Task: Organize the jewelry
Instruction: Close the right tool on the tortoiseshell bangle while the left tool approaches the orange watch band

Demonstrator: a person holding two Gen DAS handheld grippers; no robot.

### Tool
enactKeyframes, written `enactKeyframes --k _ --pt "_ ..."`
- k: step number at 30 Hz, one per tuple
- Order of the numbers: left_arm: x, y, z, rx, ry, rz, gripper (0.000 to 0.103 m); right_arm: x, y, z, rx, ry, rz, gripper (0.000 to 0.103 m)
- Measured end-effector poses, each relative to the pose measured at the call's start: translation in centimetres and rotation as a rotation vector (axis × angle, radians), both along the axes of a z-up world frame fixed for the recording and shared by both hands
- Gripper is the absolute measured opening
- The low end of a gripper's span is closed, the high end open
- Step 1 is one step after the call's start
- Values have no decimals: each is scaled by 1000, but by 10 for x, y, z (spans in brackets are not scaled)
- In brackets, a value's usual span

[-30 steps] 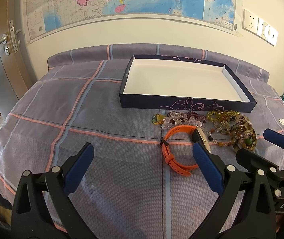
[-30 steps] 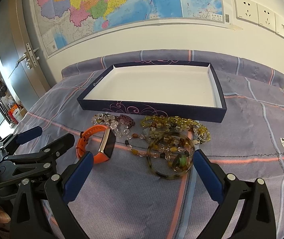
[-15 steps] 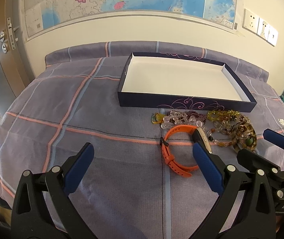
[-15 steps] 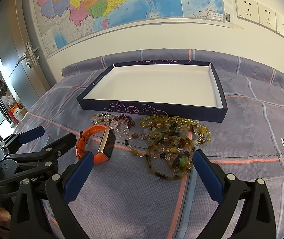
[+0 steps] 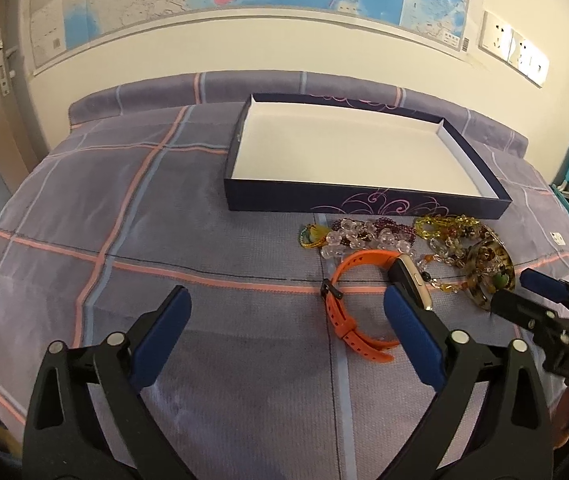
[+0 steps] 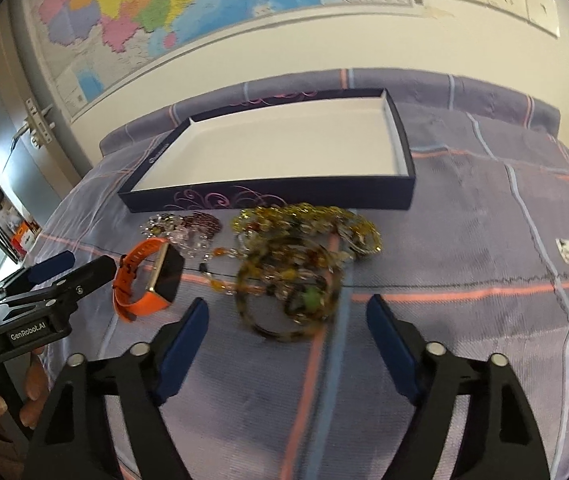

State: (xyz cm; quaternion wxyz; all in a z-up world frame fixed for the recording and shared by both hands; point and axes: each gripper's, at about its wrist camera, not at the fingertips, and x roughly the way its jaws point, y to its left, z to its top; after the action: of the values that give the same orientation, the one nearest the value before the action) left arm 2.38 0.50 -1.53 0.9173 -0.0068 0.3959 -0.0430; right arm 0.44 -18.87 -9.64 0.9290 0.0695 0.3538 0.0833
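Clearly, left gripper [image 6: 50, 270] reads "GenRobot.AI".

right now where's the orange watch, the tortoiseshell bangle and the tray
orange watch [image 6: 166, 270], right wrist view, on its dark face
tortoiseshell bangle [image 6: 272, 330], right wrist view, on its near rim
tray [image 5: 364, 202], left wrist view, on its near dark wall

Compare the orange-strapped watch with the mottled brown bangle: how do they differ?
The orange-strapped watch stands on edge, its strap one plain colour; the mottled brown bangle lies flat, speckled. The watch stands alone; beads lie across the bangle. Both rest on the checked bedspread, outside the box.
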Motion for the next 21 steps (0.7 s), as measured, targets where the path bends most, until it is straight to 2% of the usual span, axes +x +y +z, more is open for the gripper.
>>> enactKeyframes --k 7,9,12,17,21 --pt "9 -1 -5 -9 21 -45 78 0 -14 -2 41 11 -11 54" --pt "11 -2 -5 -11 22 -52 75 1 -20 -2 62 13 -18 39" --pt "14 -3 -6 -19 31 -69 68 5 -30 -1 98 16 -34 29" --pt "15 -7 -7 -16 34 -92 65 7 -39 2 118 9 -37 18" --pt "14 -9 -7 -21 38 -110 64 5 -43 7 130 -6 -31 18"
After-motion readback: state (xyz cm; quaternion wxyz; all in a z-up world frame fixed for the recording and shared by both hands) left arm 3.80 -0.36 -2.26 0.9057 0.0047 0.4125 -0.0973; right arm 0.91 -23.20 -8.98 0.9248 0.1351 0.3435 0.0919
